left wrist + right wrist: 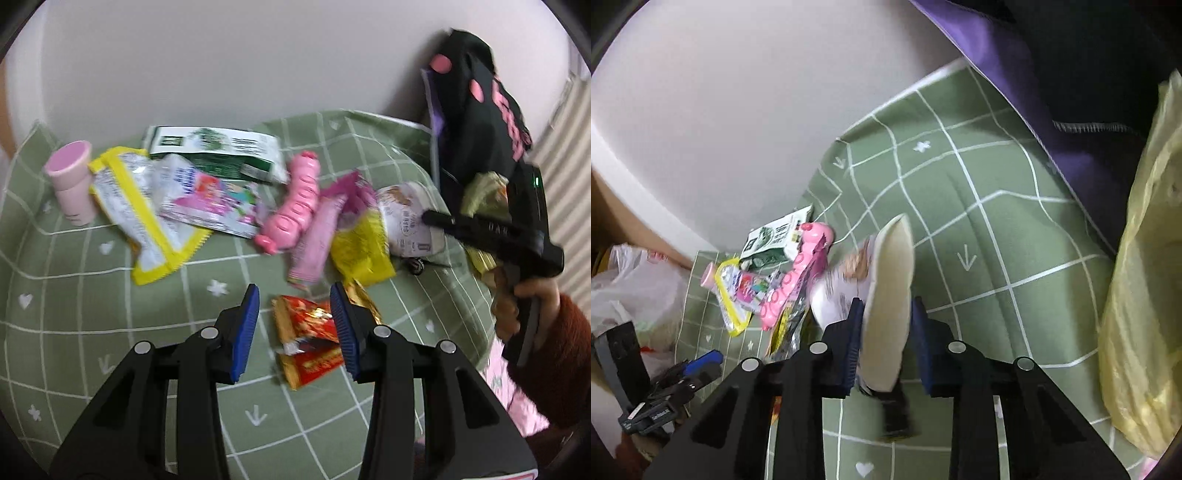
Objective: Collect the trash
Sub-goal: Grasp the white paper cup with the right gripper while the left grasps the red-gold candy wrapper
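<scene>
A: What is the left gripper (293,328) doing?

B: It hangs over the green checked cloth (110,302) with its blue-padded fingers (245,332) spread wide and nothing between them. A red and gold snack wrapper (308,339) lies on the cloth right under the gap, not pinched.

A: And the rest of the trash?

B: It is strewn across the cloth past the wrapper. From the left: a pink cup (72,181) standing upright, a yellow-edged clear packet (147,218), a pink and white packet (218,201) overlapping it, a green and white carton (218,153) lying flat behind, a pink plastic toy (295,203), a pale pink wrapper (316,243) and a crumpled yellow wrapper (364,251).

A: The right gripper (884,339)?

B: Its fingers (851,343) stand on either side of a white paper bowl (882,295) turned on edge, its pale inside facing the right pad. The left pad looks pressed to the printed wall; whether the right pad touches is hard to tell, as the picture is smeared there. From the left wrist view the same bowl (406,221) sits at the tip of that gripper (430,218), at the right end of the litter.

A: Anything beside it?

B: A yellow plastic bag (1145,295) on the right, with dark and purple fabric (1015,74) above, and a black garment with pink print (480,99) by the wall.
</scene>
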A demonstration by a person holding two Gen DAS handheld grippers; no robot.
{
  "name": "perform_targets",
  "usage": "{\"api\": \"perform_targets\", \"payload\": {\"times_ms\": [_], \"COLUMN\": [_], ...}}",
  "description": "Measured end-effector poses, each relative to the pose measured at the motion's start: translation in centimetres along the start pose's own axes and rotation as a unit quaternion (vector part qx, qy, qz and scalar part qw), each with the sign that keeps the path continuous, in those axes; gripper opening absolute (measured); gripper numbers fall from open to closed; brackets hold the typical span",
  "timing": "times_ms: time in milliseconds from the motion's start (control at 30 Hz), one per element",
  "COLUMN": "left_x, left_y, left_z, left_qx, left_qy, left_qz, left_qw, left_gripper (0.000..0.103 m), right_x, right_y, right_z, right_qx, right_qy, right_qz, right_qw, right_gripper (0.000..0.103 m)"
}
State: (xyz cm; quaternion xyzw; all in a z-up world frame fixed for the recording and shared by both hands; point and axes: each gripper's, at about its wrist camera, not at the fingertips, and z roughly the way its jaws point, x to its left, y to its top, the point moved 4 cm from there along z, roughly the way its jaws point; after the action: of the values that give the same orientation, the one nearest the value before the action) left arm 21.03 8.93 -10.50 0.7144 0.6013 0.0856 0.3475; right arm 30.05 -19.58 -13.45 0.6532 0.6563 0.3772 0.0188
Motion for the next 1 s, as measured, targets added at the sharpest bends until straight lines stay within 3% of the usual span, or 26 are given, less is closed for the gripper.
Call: {"api": "perform_targets", "payload": {"times_ms": [233,400,567,800,1000], "left_x": [-1.8,-2.8,-1.3,0.9,-0.4], "left_y": [-1.5,-1.9,-0.3,2.1,2.5], "left_z": [1.6,3.4,3.4,0.9,0.8], "left_qx": [0.046,0.059,0.032,-0.024,-0.027], "left_qy": [-0.036,0.010,0.051,0.025,0.011], "left_qz": [0.046,0.084,0.053,-0.017,0.003], "left_qw": [0.9973,0.9947,0.9968,0.9993,0.9996], "left_gripper": [0.039,0.039,0.039,0.039,0.039], "right_x": [0.3,0.6,1.5,2.2,1.7], "right_y": [-0.4,-0.6,-1.6,-1.6,-0.6], "right_z": [-3.8,-5.3,-5.3,-5.4,-7.1], "right_qx": [-0.020,-0.026,-0.026,-0.035,-0.074], "right_qy": [-0.066,-0.101,-0.116,-0.134,-0.153], "right_qz": [-0.053,-0.089,-0.119,-0.138,-0.127], "right_qw": [0.996,0.991,0.986,0.981,0.977], "right_gripper": [0.024,0.024,0.024,0.025,0.025]}}
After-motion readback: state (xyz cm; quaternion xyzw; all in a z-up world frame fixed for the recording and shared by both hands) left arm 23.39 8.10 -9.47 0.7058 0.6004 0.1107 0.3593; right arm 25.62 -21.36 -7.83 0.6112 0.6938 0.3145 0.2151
